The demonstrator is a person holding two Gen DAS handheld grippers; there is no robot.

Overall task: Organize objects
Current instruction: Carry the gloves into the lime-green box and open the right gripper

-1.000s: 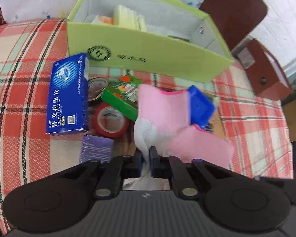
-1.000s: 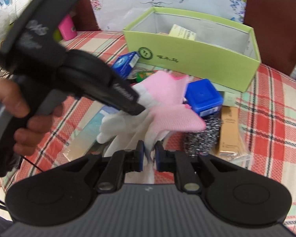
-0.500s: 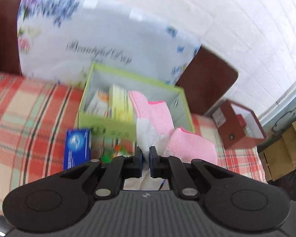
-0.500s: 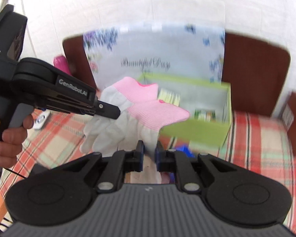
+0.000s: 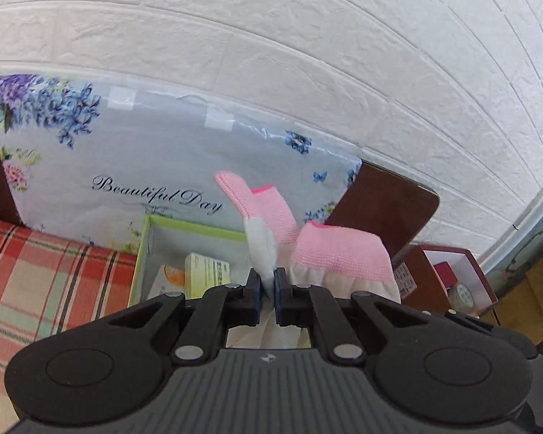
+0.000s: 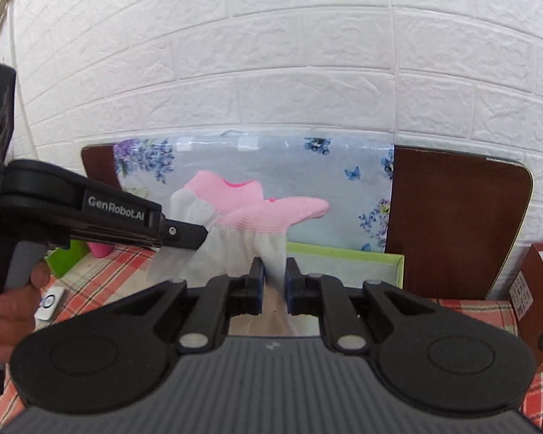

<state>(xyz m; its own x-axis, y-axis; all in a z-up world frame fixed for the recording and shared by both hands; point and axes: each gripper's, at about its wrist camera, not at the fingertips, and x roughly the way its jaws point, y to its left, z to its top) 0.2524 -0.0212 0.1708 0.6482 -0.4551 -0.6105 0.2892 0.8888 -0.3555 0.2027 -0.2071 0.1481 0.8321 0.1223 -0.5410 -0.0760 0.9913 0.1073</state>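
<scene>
A pair of white gloves with pink cuffs (image 5: 338, 253) hangs in the air, held by both grippers. My left gripper (image 5: 268, 287) is shut on the white fabric, above the green storage box (image 5: 152, 242). My right gripper (image 6: 273, 276) is shut on the same gloves (image 6: 249, 217), in front of the green box (image 6: 344, 258). The left gripper also shows in the right wrist view (image 6: 197, 233), pinching the gloves from the left. The pink cuffs point up and to the right.
The green box holds a yellow-green packet (image 5: 206, 273) and other small items. A floral "Beautiful Day" bag (image 5: 155, 166) leans on the white brick wall behind it. A brown chair back (image 6: 456, 217) and a brown open box (image 5: 449, 278) stand at right. The table has a red plaid cloth (image 5: 36, 271).
Both grippers have lifted the gloves up off the cluttered table and raised them over the green box. The loose items on the table have dropped out of view.
</scene>
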